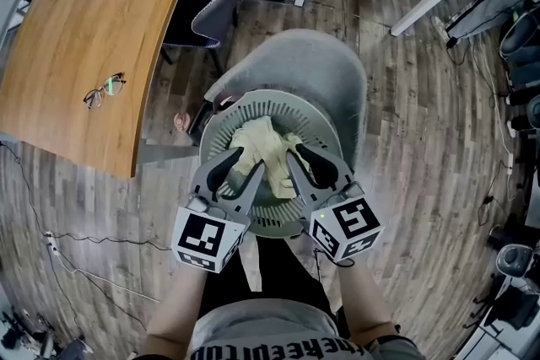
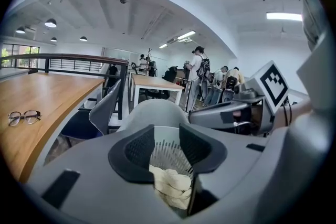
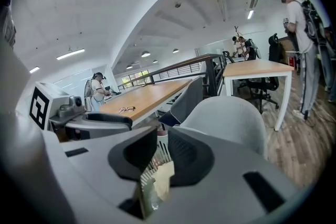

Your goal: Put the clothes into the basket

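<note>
Cream, crumpled cloth (image 1: 266,149) heaped inside slatted grey basket (image 1: 274,94), clamped by left gripper (image 1: 245,164) and right gripper (image 1: 288,158) alike. Basket on grey chair (image 1: 329,63); plank floor (image 1: 405,139) below, wooden table (image 1: 93,29) with glasses (image 1: 105,88) nearby.

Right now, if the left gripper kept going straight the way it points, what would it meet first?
The left gripper would meet the crumpled cream cloth between its jaws, then probably the wall of the grey slotted plastic basket behind it.
</note>
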Available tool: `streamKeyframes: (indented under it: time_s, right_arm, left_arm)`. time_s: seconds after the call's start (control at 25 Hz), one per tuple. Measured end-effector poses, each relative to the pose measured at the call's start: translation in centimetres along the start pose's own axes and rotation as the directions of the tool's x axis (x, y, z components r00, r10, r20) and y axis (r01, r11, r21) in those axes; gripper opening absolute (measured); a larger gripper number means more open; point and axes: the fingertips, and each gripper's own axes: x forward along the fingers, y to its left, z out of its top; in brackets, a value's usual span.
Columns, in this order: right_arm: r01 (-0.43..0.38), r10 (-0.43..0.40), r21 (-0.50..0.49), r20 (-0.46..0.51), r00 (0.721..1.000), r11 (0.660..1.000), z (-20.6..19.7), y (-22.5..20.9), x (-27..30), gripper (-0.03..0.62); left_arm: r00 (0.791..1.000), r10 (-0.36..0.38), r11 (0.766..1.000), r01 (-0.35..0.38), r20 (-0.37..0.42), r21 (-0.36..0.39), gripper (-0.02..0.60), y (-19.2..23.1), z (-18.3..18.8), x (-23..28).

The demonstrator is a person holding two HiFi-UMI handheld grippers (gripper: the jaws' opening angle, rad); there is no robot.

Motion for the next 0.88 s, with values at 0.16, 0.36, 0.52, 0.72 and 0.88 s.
streamKeyframes:
  time_s: [0.16,0.36,0.52,0.72,0.88]
  right_arm:
    - [-0.007,0.008,-0.011,0.01,1.0,1.0,0.3,0.9,-0.2,0.038]
    - [-0.021,0.021,-0.031,0.017,1.0,0.999,0.8,2.4,-0.6,0.012]
    - [-0.021,0.022,-0.032,0.031,0.999,0.999,1.4,3.8,-1.0,0.011]
    - [0.008,-0.007,-0.026,0.053,0.999,1.0,2.3,5.1,-1.5,0.009]
    - [0.039,-0.038,-0.018,0.082,0.996,0.999,3.3,6.0,-2.4,0.009]
  left_arm:
    - [1.0,0.003,1.0,-0.003,0.002,0.022,0.082,0.1,0.3,-0.6]
    - [1.0,-0.018,0.999,0.017,0.017,0.049,0.038,-0.2,1.2,-1.2]
    - [0.998,-0.045,0.997,0.042,0.033,0.067,0.028,-0.5,2.0,-2.0]
    - [0.991,-0.122,0.989,0.117,0.052,0.09,0.017,-1.1,3.3,-2.9]
    - [0.981,-0.184,0.978,0.178,0.056,0.107,0.014,-1.6,4.2,-3.5]
